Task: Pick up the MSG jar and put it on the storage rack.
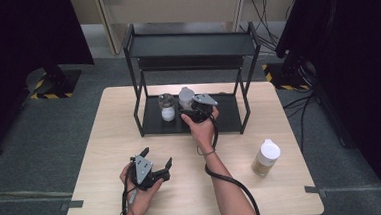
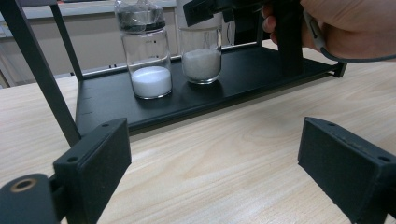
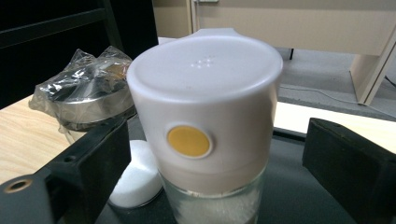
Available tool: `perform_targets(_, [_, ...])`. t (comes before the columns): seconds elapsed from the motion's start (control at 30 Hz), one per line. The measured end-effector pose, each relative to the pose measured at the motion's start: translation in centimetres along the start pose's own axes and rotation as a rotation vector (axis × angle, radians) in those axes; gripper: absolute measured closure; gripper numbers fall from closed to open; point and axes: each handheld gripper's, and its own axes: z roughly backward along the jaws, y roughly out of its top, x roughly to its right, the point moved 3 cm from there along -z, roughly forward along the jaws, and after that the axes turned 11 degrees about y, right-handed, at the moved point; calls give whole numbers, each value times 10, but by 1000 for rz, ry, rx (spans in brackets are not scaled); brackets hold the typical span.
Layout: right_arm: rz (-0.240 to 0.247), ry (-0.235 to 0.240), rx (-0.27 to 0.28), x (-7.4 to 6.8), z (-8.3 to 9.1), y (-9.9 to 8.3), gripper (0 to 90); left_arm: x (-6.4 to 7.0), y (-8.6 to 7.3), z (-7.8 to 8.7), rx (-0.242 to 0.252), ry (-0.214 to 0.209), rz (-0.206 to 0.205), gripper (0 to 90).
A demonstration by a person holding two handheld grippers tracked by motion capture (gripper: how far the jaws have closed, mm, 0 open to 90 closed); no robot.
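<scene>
Right gripper (image 3: pixel 205 154) spread around white-capped jar (image 3: pixel 205 121), not yet pinched; jar stood on rack's lower shelf (image 1: pixel 229 117), beside foil-topped jar (image 1: pixel 167 107). Grip best centred on cap. Left gripper (image 1: pixel 156 162) spread, idle before rack.

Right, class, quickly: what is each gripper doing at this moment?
Left gripper: open, holding nothing, above the table.
Right gripper: open, fingers either side of the white-capped jar, not yet gripping it.
</scene>
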Motion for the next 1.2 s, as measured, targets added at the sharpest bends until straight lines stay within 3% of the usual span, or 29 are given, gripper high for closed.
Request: perform_targets(1.2, [7, 45, 19, -7, 33, -5, 50, 0, 0, 0, -2, 1, 1, 90])
